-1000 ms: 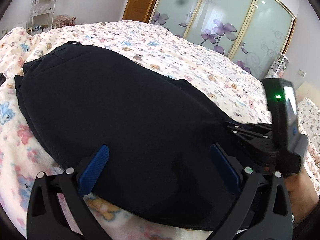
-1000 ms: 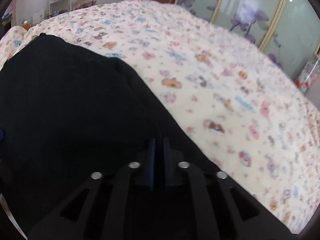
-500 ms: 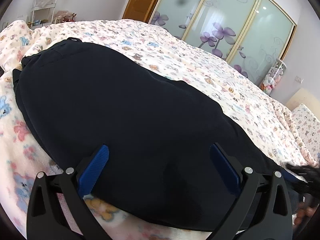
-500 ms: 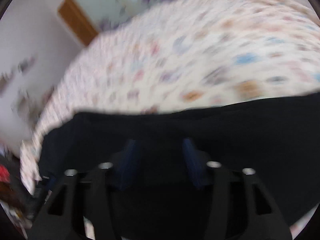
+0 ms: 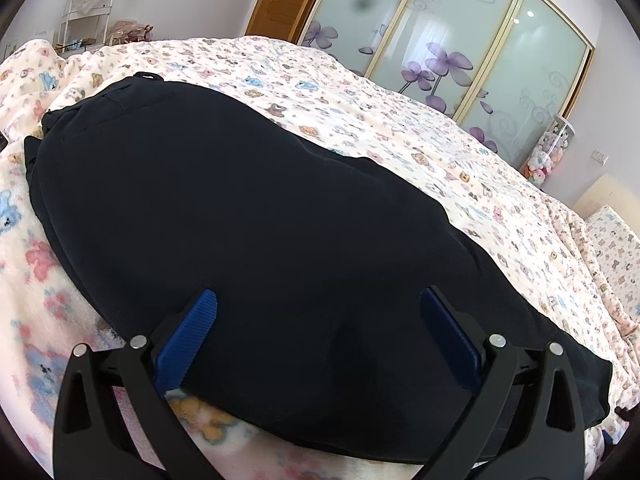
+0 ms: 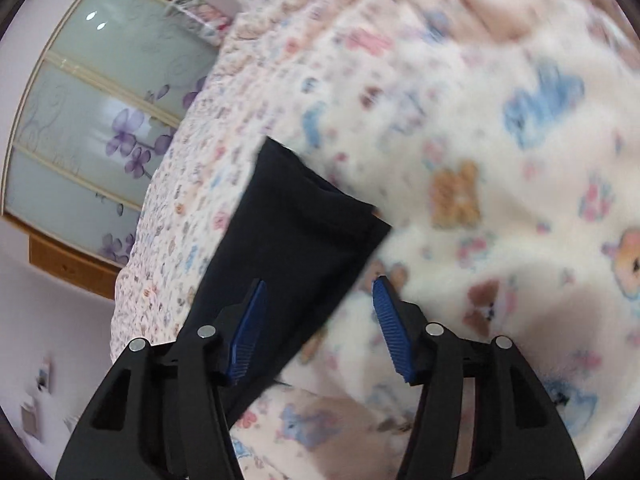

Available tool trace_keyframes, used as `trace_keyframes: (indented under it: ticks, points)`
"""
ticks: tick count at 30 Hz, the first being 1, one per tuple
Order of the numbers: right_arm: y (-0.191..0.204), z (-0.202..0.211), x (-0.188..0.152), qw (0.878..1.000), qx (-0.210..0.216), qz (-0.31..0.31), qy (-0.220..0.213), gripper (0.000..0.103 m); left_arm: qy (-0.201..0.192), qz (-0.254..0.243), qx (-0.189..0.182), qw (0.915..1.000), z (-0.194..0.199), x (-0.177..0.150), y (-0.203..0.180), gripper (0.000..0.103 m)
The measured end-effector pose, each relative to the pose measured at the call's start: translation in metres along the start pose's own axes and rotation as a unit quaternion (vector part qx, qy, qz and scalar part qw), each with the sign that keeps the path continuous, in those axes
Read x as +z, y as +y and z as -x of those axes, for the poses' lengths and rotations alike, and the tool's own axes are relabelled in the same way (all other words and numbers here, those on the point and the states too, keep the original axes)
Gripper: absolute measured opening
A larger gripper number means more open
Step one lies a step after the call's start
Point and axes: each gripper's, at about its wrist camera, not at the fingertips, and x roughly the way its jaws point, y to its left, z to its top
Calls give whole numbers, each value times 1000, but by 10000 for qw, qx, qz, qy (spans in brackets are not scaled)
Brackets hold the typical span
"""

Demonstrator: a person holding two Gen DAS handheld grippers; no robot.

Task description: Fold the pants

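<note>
With jaws just narrowed, right hand-held gripper [image 6: 316, 328] over pants [image 6: 296, 232], unclamped.

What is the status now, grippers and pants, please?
Left gripper open over black pants. Right gripper open, jaws just closing, above pant-leg hem. Pants flat on blanket, nothing blocking.

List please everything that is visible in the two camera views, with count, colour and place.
pants: one pair, black, flat on the bed; hem end in the right wrist view
bed cover: one, cream with bear print, under the pants
wardrobe doors: frosted glass, purple flowers, behind the bed
shelf: one, white, far left corner
left gripper: black, blue pads, open over the pants
right gripper: black, blue pads, open, has just been closing, leg end between the pads untouched
</note>
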Motion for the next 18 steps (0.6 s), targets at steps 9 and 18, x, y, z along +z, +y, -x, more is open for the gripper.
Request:
trace_keyframes:
  ticks: [9, 18]
  points:
    - [3, -27, 12, 9990, -104, -324, -307, 58, 18, 11, -5, 10000, -1, 0, 3, 101]
    - [6, -15, 28, 9955, -208, 6, -929, 58, 31, -8, 26, 10000, -3, 1, 2, 101]
